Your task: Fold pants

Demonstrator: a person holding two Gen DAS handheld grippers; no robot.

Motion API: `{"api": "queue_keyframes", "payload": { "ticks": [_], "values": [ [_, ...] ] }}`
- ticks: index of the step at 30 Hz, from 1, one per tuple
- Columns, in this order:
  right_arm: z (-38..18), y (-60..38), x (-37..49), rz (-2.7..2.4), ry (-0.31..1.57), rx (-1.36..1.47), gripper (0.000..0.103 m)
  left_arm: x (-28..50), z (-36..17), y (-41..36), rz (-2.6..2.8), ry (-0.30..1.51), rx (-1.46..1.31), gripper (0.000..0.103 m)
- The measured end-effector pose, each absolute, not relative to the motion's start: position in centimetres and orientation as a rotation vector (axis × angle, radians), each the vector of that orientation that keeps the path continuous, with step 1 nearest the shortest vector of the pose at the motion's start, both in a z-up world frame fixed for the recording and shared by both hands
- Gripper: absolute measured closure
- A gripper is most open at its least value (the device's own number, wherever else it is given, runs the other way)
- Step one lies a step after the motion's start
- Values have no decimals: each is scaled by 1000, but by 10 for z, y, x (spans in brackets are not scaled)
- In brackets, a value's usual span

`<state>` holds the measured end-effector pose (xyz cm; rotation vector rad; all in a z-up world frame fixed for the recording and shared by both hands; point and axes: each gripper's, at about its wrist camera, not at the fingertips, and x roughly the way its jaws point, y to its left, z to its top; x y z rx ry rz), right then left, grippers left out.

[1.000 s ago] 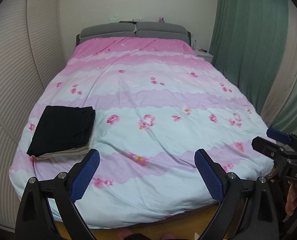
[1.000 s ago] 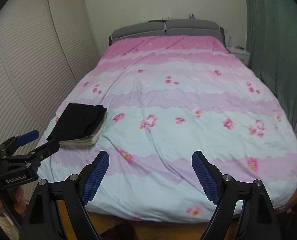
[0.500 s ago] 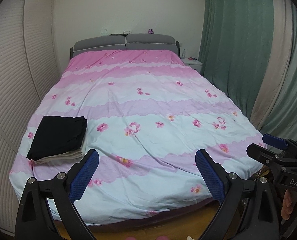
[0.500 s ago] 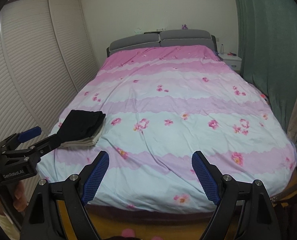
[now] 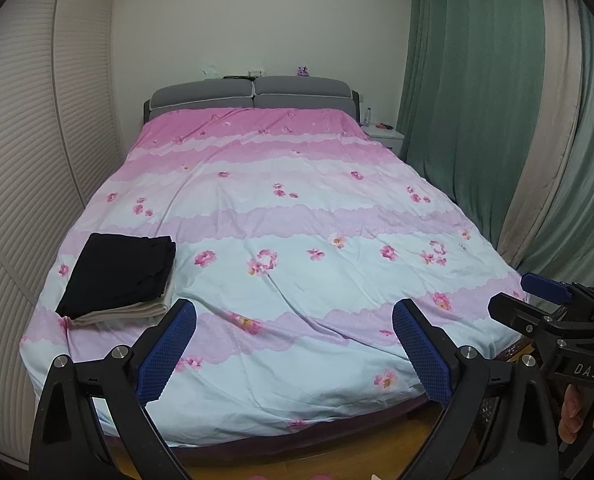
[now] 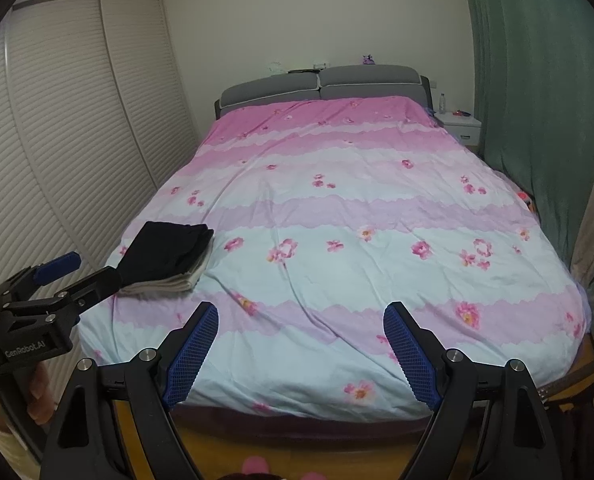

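Left hand-held gripper agape; black pants folded square, seemingly atop beige cloth.

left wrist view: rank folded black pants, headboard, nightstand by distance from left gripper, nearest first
From the left gripper:
1. Folded black pants, near left corner of the bed, atop a beige folded garment.
2. Nightstand, far right beside the bed's head.
3. Headboard, far end; close to the nightstand's depth.
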<state>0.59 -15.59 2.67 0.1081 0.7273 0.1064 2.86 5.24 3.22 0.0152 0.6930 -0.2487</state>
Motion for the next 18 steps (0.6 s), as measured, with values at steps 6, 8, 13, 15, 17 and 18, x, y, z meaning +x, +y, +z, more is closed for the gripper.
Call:
{"api": "queue_keyframes", "payload": {
  "ticks": [6, 8, 13, 15, 17, 18],
  "values": [
    [29, -153, 3, 114, 724, 99, 18, 25, 33, 52, -252, 687, 19, 3],
    [30, -152, 2, 115, 721, 96, 18, 25, 33, 51, -252, 684, 16, 3],
    [33, -152, 0, 114, 715, 86, 18, 21, 33, 53, -245, 676, 5, 3],
    [34, -152, -1, 114, 714, 84, 18, 21, 34, 54, -248, 678, -3, 3],
    [34, -152, -1, 114, 714, 85, 18, 20, 35, 55, -251, 678, -6, 3],
    [34, -152, -1, 115, 713, 86, 18, 21, 35, 55, -250, 678, -4, 3]
  ]
}}
